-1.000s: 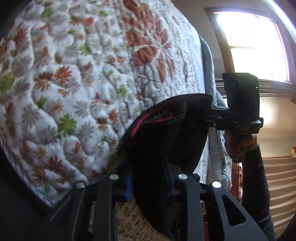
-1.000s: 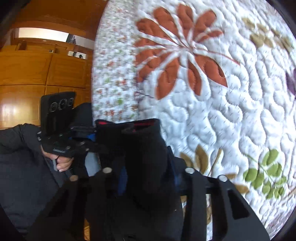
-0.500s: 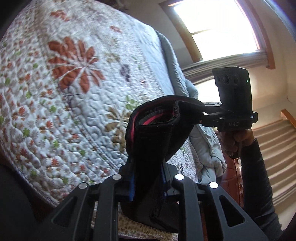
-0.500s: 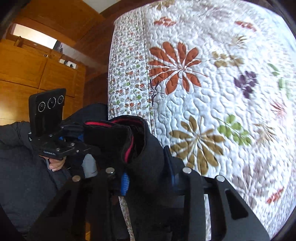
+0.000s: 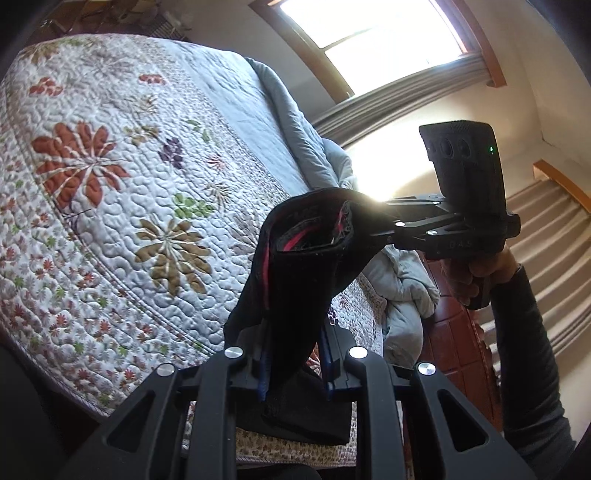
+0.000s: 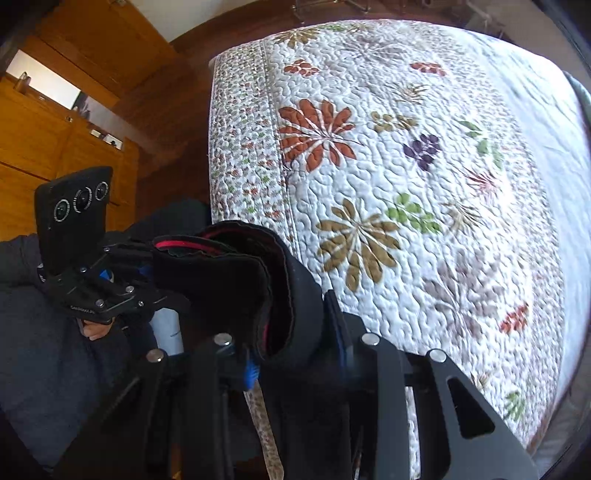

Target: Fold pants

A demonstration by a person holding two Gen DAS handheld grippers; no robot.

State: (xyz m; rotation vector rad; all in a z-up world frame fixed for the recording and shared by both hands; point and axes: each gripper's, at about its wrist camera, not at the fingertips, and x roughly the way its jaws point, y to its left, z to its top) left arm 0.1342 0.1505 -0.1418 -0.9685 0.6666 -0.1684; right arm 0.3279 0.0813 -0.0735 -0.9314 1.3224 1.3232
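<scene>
Black pants [image 5: 303, 280] with a red stripe inside the waistband hang in the air above the bed, stretched between both grippers. My left gripper [image 5: 295, 369] is shut on one side of the fabric, its blue pads pressing the cloth. In the left wrist view the right gripper [image 5: 388, 229] clamps the opposite edge of the waistband, held by a hand [image 5: 480, 273]. In the right wrist view my right gripper [image 6: 295, 358] is shut on a thick bunch of the pants [image 6: 221, 280], and the left gripper [image 6: 147, 273] grips the far edge. The legs hang below, out of sight.
A floral quilted bedspread [image 5: 110, 184] [image 6: 406, 184] covers the bed below. A grey blanket [image 5: 406, 295] lies crumpled at the bed's far side. A bright window [image 5: 388, 33] is beyond it. Wooden cabinets [image 6: 55, 147] and dark wood floor [image 6: 166, 110] lie to the left.
Both grippers have risen with the pants held between them. The bed now looks farther off and more of the quilt shows. The left view has rolled.
</scene>
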